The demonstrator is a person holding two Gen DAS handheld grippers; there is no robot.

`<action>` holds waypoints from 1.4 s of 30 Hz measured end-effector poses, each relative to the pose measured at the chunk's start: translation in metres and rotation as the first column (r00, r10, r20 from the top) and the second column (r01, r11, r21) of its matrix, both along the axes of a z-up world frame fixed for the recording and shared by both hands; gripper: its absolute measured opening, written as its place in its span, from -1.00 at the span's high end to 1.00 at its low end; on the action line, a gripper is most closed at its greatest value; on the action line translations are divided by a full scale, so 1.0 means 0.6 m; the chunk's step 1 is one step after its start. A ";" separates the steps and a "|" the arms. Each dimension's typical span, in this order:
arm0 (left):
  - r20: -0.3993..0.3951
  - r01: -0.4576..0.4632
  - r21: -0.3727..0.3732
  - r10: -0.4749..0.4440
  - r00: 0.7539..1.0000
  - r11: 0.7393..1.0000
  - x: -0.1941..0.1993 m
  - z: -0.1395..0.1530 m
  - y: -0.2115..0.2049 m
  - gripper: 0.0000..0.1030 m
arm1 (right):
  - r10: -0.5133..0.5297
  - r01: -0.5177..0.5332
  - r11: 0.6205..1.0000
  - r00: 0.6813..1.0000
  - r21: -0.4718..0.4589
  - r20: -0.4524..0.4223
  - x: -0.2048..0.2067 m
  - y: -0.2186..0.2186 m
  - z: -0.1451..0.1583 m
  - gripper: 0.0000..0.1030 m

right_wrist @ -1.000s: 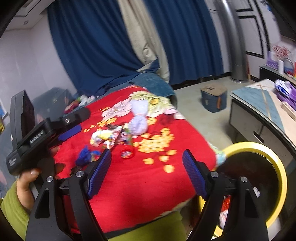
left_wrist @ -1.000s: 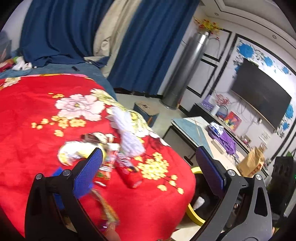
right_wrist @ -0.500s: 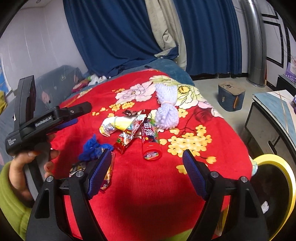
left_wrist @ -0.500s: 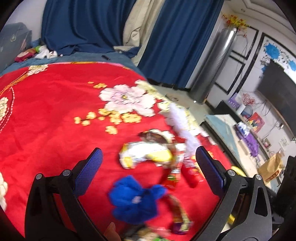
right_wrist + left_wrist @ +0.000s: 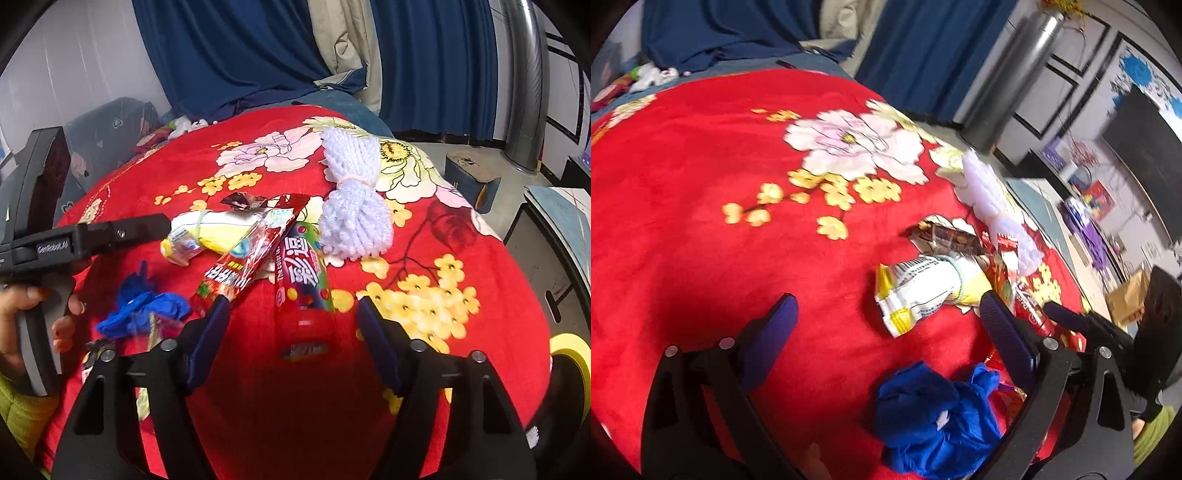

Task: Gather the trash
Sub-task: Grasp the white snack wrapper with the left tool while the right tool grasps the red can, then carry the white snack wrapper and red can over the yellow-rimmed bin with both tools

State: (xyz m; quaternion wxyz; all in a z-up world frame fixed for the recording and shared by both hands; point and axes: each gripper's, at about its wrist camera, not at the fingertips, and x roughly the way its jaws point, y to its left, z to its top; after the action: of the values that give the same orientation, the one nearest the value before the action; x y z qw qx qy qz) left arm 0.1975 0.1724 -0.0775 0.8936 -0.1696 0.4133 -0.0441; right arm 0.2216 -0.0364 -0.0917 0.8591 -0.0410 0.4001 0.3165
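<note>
Our right gripper [image 5: 293, 325], jaws closing with the pads not yet touching, straddles the red candy tube [image 5: 301, 284] lying on the red floral blanket [image 5: 461, 236]. We judge it light, stiff, slick; take it mid-body. The left gripper [image 5: 886, 332] hangs wide over the white-yellow wrapper [image 5: 923, 291] and a blue crumpled bag [image 5: 934, 413] (possibly a glove), both soft.
</note>
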 end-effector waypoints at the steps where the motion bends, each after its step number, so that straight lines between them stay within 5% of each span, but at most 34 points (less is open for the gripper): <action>1: -0.005 0.014 0.009 -0.014 1.000 1.000 0.006 -0.002 -0.003 -0.72 | -0.003 0.003 1.000 1.000 -0.003 -0.008 0.005 0.002 -0.004 -0.17; 13: -0.014 0.263 0.234 -0.268 0.963 0.936 0.057 0.001 -0.073 -0.48 | -0.027 0.029 0.999 0.998 0.041 -0.058 0.012 -0.014 -0.023 0.32; 17: -0.029 0.290 0.222 -0.291 0.956 0.931 0.063 -0.004 -0.072 -0.23 | -0.022 0.025 0.998 0.998 0.053 -0.065 0.005 -0.017 -0.022 0.33; 26: -0.044 0.289 0.188 -0.285 0.957 0.939 0.045 -0.020 -0.072 -0.08 | -0.028 0.037 0.995 0.995 0.095 -0.091 -0.013 -0.038 -0.021 0.35; 34: -0.004 0.233 0.194 -0.237 0.972 0.953 0.021 -0.018 -0.074 0.29 | -0.028 0.038 0.993 0.995 0.108 -0.100 -0.034 -0.053 -0.020 0.36; 42: 0.076 0.156 0.127 -0.167 0.983 0.980 -0.017 0.010 -0.044 0.36 | -0.035 0.050 0.990 0.992 0.129 -0.118 -0.044 -0.069 -0.017 0.36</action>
State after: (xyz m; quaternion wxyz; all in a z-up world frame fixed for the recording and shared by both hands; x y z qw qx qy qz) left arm 0.1876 0.1458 -0.0712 0.9126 -0.0793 0.3886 -0.0990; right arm 0.1950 -0.0777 -0.1019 0.8419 0.0428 0.4282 0.3257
